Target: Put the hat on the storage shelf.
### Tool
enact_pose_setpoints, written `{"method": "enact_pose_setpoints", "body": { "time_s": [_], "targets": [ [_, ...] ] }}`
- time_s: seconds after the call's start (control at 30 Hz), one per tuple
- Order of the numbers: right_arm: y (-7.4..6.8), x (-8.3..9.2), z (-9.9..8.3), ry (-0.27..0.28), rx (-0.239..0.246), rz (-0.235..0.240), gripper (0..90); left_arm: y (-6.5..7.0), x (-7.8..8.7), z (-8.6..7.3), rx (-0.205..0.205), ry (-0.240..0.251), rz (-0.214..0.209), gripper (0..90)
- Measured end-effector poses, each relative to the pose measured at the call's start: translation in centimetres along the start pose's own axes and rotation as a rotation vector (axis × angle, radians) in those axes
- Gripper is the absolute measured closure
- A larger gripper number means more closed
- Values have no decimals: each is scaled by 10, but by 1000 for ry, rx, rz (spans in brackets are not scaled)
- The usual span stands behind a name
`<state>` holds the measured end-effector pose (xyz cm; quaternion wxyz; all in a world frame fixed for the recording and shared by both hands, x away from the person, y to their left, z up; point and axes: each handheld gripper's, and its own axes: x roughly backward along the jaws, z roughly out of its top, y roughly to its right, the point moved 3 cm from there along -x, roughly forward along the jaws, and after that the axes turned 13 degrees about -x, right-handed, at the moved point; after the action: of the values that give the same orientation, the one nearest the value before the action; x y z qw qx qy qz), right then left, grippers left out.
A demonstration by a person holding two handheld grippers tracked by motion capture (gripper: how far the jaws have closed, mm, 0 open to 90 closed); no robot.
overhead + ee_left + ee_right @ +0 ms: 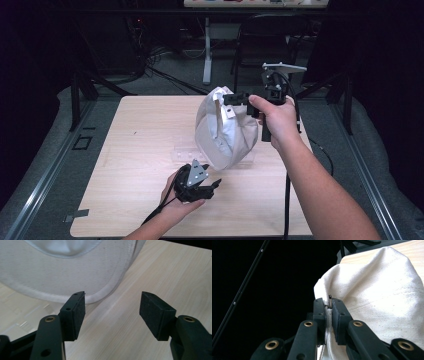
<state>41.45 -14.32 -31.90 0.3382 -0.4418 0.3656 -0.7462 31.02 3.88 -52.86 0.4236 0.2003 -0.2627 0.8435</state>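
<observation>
Now right gripper (pixel 231 98) clamps white cap (pixel 225 132); left gripper (pixel 216 184) wide, empty.

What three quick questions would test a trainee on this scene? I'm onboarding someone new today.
1. True or false: the right gripper is shut on the white cap.
2. Which gripper has open jaws with nothing between them: A) left gripper, B) right gripper?
3. What surface lies under the cap?

Key:
1. True; its jaws pinch the cap's fabric edge.
2. A; it sits just short of the cap's brim.
3. The light wooden table.
</observation>
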Motion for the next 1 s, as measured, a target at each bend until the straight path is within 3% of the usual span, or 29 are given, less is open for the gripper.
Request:
{"method": "enact_pose_setpoints", "body": {
  "time_s": [0.13,0.3,0.47,0.57,0.8,1.0],
  "targets": [
    [-1,0,1,9,1,-2,827,2,-5,6,18,0,39,391],
    [-1,0,0,17,2,2,827,7,-4,17,-5,11,87,392],
    [-1,1,-1,14,4,-1,827,5,-6,28,19,19,108,446],
    [0,1,-1,15,3,1,827,3,-7,31,3,17,125,478],
    [-1,1,-2,19,5,1,827,-8,-2,25,-12,-18,129,721],
    [-1,3,-1,32,4,-4,827,-24,7,19,-3,-13,126,780]
  ]
}}
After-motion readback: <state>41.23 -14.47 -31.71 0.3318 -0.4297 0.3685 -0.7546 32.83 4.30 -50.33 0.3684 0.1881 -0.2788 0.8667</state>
